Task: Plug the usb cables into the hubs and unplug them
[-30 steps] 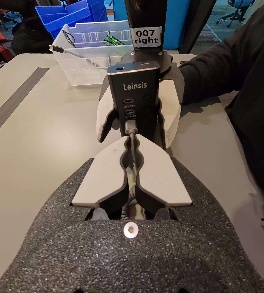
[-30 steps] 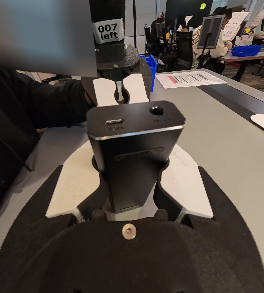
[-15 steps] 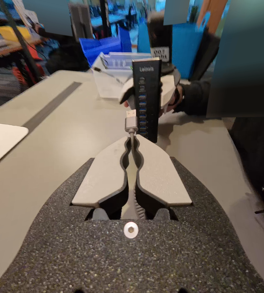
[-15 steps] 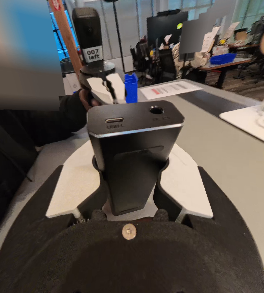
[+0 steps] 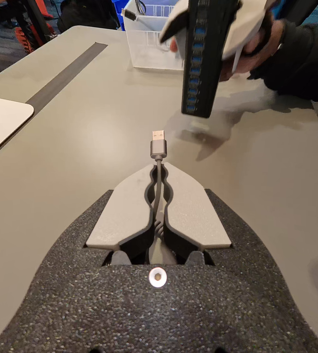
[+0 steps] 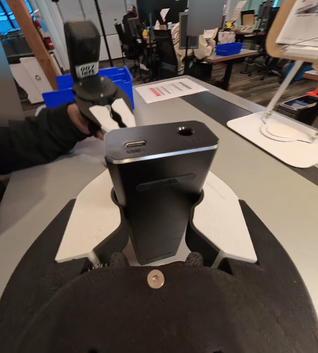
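Observation:
My left gripper (image 5: 159,165) is shut on a grey USB cable (image 5: 156,193); its metal USB-A plug (image 5: 158,143) sticks out past the fingertips, free in the air above the table. My right gripper (image 6: 157,193) is shut on a long black USB hub (image 6: 160,183), held upright. In the left wrist view the hub (image 5: 202,63) hangs at the upper right with its row of blue ports facing me, apart from the plug. The left gripper also shows in the right wrist view (image 6: 114,118), beyond the hub.
A clear plastic bin (image 5: 150,44) with cables stands at the table's far side, blue bins (image 6: 116,80) behind. A white stand base (image 6: 288,145) sits at one table side, a printed sheet (image 6: 171,88) farther off. A dark strip (image 5: 64,72) runs along the grey table. People sit at desks beyond. The gap from one gripper's tips to the other's is roughly 12 centimetres.
The plug was seated in the hub one second ago and is now out. The grippers have drawn apart; the hub has moved up and to the right in the left wrist view.

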The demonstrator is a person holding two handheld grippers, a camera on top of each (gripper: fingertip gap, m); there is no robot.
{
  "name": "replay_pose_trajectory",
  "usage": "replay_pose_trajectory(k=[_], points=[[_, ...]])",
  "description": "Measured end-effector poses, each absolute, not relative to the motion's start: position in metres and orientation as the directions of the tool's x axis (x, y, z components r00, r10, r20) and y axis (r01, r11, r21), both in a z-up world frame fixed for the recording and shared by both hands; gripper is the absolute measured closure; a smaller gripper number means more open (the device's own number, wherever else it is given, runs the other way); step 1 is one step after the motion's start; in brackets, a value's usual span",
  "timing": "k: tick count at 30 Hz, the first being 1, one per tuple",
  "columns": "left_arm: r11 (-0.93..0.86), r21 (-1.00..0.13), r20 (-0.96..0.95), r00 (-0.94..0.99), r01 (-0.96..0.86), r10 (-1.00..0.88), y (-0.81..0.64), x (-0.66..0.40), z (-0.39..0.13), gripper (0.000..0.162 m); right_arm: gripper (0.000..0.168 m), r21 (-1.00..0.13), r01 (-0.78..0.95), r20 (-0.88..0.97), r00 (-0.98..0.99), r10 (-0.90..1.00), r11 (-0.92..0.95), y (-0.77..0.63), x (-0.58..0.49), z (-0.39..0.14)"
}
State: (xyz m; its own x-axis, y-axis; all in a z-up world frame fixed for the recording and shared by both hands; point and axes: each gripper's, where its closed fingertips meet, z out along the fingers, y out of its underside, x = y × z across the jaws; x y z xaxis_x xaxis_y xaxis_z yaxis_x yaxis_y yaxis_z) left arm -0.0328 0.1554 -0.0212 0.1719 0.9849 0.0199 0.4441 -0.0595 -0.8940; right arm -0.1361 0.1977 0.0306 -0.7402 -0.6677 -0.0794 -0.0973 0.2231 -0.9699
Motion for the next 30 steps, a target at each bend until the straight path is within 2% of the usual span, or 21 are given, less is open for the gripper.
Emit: replay_pose_trajectory(k=[3, 6, 9, 12, 14, 16, 19, 22, 30], points=[[-0.057, -0.891, 0.018, 0.162, 0.450, 0.987, 0.153, -0.032, -0.023, 0.159, 0.094, -0.969, -0.025, -0.135, -0.784, -0.606, 0.247, 0.206, -0.162, 0.062], [-0.058, -0.889, 0.014, 0.154, 0.453, 0.988, 0.151, -0.030, -0.024, 0.159, 0.093, -0.966, -0.045, -0.104, -0.833, -0.543, 0.254, 0.222, -0.194, 0.102], [-0.061, -0.888, 0.013, 0.157, 0.456, 0.988, 0.152, -0.030, -0.024, 0.159, 0.093, -0.951, -0.218, 0.095, -0.880, -0.466, 0.219, 0.230, -0.243, 0.137], [-0.078, -0.883, -0.004, 0.158, 0.463, 0.987, 0.153, -0.030, -0.025, 0.159, 0.093, -0.877, -0.427, 0.322, -0.862, -0.391, 0.221, 0.220, -0.318, 0.143], [-0.085, -0.883, -0.013, 0.158, 0.461, 0.987, 0.153, -0.031, -0.025, 0.159, 0.093, -0.798, -0.546, 0.439, -0.817, -0.373, 0.256, 0.209, -0.371, 0.127], [-0.087, -0.884, -0.016, 0.155, 0.459, 0.988, 0.152, -0.031, -0.025, 0.159, 0.093, -0.753, -0.579, 0.458, -0.803, -0.381, 0.313, 0.199, -0.416, 0.101], [-0.085, -0.883, -0.015, 0.153, 0.462, 0.988, 0.151, -0.030, -0.028, 0.159, 0.093, -0.679, -0.599, 0.410, -0.789, -0.458, 0.425, 0.194, -0.452, 0.052], [-0.086, -0.876, -0.015, 0.151, 0.474, 0.988, 0.149, -0.031, -0.033, 0.159, 0.093, -0.513, -0.685, 0.394, -0.723, -0.567, 0.518, 0.200, -0.469, 0.007], [-0.085, -0.869, -0.006, 0.162, 0.488, 0.987, 0.150, -0.033, -0.039, 0.159, 0.093, -0.190, -0.801, 0.240, -0.599, -0.764, 0.568, 0.212, -0.467, -0.066]])
